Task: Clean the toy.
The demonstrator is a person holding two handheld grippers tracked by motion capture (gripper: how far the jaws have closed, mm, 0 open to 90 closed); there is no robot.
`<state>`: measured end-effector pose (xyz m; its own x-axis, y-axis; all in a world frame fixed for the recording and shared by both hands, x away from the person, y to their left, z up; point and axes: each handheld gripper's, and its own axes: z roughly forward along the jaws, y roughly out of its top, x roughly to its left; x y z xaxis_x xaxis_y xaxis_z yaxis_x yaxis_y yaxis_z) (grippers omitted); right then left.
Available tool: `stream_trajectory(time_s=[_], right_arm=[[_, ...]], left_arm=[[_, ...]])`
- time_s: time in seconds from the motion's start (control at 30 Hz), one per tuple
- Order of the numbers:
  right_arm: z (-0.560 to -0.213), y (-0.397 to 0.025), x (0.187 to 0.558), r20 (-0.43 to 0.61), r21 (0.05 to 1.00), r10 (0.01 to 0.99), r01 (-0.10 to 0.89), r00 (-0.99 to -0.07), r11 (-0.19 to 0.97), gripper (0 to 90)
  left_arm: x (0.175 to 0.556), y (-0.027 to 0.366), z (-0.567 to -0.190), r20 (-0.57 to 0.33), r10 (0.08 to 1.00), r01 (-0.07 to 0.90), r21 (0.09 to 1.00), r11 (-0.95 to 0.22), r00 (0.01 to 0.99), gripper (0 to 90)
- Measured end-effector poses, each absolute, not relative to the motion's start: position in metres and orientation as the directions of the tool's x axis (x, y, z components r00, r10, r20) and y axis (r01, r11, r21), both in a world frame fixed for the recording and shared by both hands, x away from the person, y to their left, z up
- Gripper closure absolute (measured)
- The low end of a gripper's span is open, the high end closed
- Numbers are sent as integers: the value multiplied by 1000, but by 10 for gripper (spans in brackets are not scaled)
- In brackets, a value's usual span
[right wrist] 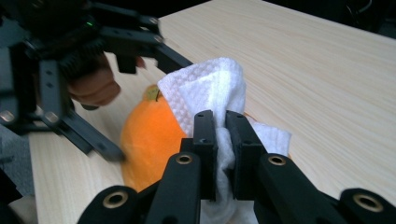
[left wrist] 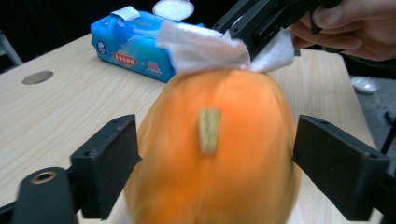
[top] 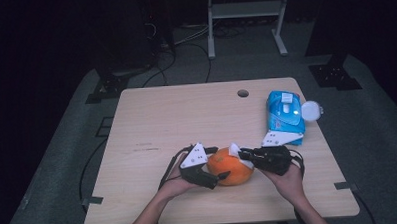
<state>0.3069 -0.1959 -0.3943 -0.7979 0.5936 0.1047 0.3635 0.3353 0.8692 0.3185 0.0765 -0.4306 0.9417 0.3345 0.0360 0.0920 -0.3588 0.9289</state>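
Observation:
An orange fruit (top: 232,170) with a small stem stub rests on the wooden table (top: 161,118) near its front edge. My left gripper (top: 218,163) has one jaw on each side of the fruit (left wrist: 219,154) and both press against it. My right gripper (top: 244,153) comes in from the right, shut on a white wipe (right wrist: 205,88). The wipe (left wrist: 201,46) lies bunched on top of the fruit (right wrist: 149,140), under the right gripper (left wrist: 254,32). In the right gripper view, my own jaws (right wrist: 220,126) pinch the cloth, and the left gripper (right wrist: 152,109) straddles the fruit beyond.
A blue pack of wet wipes (top: 285,111) lies at the table's right edge with its round white lid (top: 311,110) flipped open. A cable hole (top: 243,93) sits near the far edge. Beyond the table, a metal frame's legs (top: 211,46) stand on the floor.

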Motion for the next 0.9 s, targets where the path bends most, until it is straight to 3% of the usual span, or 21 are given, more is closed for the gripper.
stream_trajectory(time_s=[0.13,0.23,0.43,0.57,0.9], right_arm=[[-398,-205,312,138,866,606,392,-784,309,821],[-396,-202,310,121,867,608,383,-784,320,820],[-389,-177,297,86,879,548,321,-832,351,819],[-389,-160,290,4,869,528,264,-849,418,820],[-398,-211,310,91,853,638,391,-764,347,821]], left_arm=[[325,77,-443,0,332,133,916,-379,943,120],[323,73,-447,31,335,111,912,-396,942,227],[319,67,-447,51,333,92,911,-402,942,271],[318,68,-447,56,337,92,909,-407,940,296],[320,67,-449,32,336,106,917,-384,941,312]])
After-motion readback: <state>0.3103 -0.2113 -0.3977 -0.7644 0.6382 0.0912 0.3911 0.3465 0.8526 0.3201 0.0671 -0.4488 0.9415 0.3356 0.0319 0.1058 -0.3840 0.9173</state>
